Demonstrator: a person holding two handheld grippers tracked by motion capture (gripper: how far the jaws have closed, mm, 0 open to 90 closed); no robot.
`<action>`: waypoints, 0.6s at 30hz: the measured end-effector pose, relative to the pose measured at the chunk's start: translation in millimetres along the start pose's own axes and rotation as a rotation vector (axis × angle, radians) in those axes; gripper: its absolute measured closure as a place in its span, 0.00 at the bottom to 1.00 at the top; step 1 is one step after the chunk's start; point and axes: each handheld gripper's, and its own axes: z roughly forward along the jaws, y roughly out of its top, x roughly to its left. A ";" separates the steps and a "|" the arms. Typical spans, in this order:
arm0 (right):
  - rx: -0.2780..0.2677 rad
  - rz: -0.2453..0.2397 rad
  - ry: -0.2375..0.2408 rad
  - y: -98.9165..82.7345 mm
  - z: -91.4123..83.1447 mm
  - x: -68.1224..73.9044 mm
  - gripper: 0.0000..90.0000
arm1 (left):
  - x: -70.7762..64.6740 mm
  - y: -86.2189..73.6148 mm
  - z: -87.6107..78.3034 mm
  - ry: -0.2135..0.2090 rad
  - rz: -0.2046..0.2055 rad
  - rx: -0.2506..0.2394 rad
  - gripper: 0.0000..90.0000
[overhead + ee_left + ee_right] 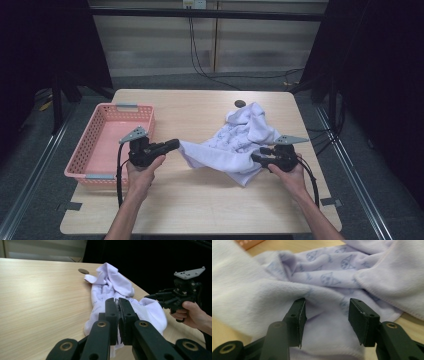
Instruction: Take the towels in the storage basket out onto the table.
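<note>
A crumpled white towel (235,140) with a faint blue print lies on the right half of the wooden table (200,200). My left gripper (175,145) points right, shut on the towel's left corner, and that corner is stretched out toward it. In the left gripper view the jaws (118,301) are pressed together, with white cloth (110,282) showing under and beyond them. My right gripper (256,155) points left at the towel's near right edge. Its jaws (327,312) stand apart with the towel (324,277) lying between and behind them, and the pads do not press on it.
A pink plastic basket (85,140) stands at the table's left edge, just left of my left hand. A small dark round spot (240,103) marks the table behind the towel. Cables run across the floor beyond the far edge.
</note>
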 end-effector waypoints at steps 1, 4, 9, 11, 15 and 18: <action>-0.006 0.016 -0.004 1.6 1.6 -2.9 0.67 | 1.4 -0.1 -2.4 0.004 -0.008 -0.005 0.97; 0.022 0.030 -0.001 -1.4 7.4 -8.1 0.84 | 2.6 -0.2 -7.8 0.005 -0.015 -0.011 0.96; 0.009 0.023 0.037 -0.8 -6.8 -1.7 0.82 | -6.0 0.0 -7.9 -0.007 0.013 0.010 0.96; -0.020 0.021 0.051 0.6 -20.3 2.3 0.82 | -5.7 -0.2 -7.8 -0.007 0.012 0.010 0.96; 0.005 -0.009 0.092 -12.0 -35.9 13.4 0.88 | -5.9 -0.7 -5.3 -0.019 0.000 0.006 0.96; 0.068 -0.046 0.128 -27.2 -34.3 24.4 0.83 | -6.2 -1.6 -1.5 -0.024 0.003 0.018 0.96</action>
